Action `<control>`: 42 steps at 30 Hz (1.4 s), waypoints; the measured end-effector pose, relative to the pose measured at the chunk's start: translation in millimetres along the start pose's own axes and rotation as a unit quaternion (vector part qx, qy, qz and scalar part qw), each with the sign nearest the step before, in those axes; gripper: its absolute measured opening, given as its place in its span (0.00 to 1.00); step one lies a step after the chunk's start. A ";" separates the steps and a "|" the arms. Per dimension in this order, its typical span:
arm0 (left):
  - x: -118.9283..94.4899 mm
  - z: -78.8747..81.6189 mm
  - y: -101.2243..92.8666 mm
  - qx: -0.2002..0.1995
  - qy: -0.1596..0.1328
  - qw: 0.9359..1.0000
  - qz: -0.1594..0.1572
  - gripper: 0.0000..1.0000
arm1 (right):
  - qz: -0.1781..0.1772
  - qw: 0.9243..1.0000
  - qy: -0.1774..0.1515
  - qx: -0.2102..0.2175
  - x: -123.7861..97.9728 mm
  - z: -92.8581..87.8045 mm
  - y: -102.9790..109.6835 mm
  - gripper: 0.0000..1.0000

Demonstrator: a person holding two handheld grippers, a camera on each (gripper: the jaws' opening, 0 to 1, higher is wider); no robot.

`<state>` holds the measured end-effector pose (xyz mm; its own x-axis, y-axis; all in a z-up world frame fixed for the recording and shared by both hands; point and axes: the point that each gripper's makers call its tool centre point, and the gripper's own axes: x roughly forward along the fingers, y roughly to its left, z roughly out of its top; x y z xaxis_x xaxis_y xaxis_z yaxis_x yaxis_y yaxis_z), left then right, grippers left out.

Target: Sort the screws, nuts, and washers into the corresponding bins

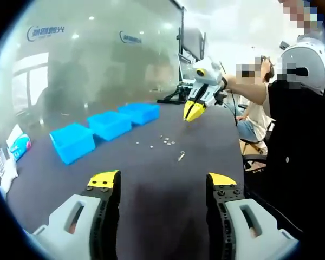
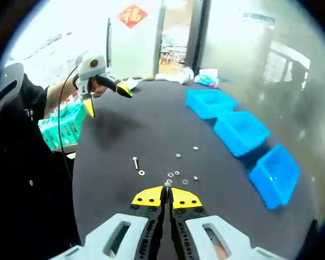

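On the dark table (image 1: 151, 184) lie several small washers and nuts (image 1: 165, 142) and a screw (image 1: 181, 156). Three blue bins (image 1: 73, 142) (image 1: 109, 124) (image 1: 141, 112) stand in a row to their left. My left gripper (image 1: 162, 181) is open and holds nothing, low over the near table. My right gripper (image 1: 195, 111) hangs above the table's far side with its yellow tips together. In the right gripper view, my right gripper (image 2: 167, 194) is shut on a tiny silvery part (image 2: 167, 184); I cannot tell its kind. Below it lie the loose parts (image 2: 179, 174), a screw (image 2: 135, 162) and the bins (image 2: 241, 131). The left gripper (image 2: 107, 100) is held open at the upper left.
A person in black (image 1: 292, 151) stands at the table's right edge, and another sits behind (image 1: 254, 108). A green crate (image 2: 62, 127) sits beside the table. Packets (image 1: 19, 145) lie at the table's end near the bins. A glass wall runs behind the bins.
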<state>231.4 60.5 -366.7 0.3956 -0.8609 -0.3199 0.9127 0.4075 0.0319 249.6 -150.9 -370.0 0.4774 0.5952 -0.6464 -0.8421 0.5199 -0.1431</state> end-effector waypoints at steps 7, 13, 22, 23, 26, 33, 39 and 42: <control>6.2 5.0 -1.3 0.004 -0.003 1.000 -0.005 0.62 | -0.034 0.999 -0.030 0.025 -23.7 -2.6 -16.5 0.01; 7.3 9.0 -1.4 0.007 -0.004 1.000 -0.005 0.62 | -0.060 0.996 -0.049 0.044 -37.2 -5.8 -32.5 0.01; 6.7 7.7 -1.3 0.005 -0.002 1.000 -0.002 0.62 | -0.103 0.991 -0.064 0.054 -42.2 -3.4 -64.0 0.01; 6.7 7.7 -1.1 0.005 -0.002 1.000 -0.002 0.62 | -0.108 0.991 -0.062 0.048 -40.8 -3.3 -67.9 0.01; 5.7 7.5 -2.8 0.005 -0.004 1.000 -0.004 0.62 | -0.114 0.990 -0.065 0.053 -35.9 -1.1 -84.3 0.01; 1.8 3.2 0.6 0.000 -0.003 1.000 0.004 0.62 | -0.129 0.987 -0.067 0.064 -17.2 5.2 -125.7 0.01; -1.0 0.6 4.4 -0.004 -0.004 1.000 0.011 0.62 | -0.143 0.985 -0.067 0.075 -8.2 11.3 -153.9 0.01; -1.2 -0.4 5.0 -0.006 -0.004 1.000 0.011 0.62 | -0.152 0.983 -0.066 0.082 -4.7 12.8 -167.6 0.01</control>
<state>235.5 63.7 -366.5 0.4170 -0.8536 -0.3122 0.9021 0.4306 0.0277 391.7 -233.0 -333.4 0.7377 0.4663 -0.4881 -0.6094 0.7712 -0.1842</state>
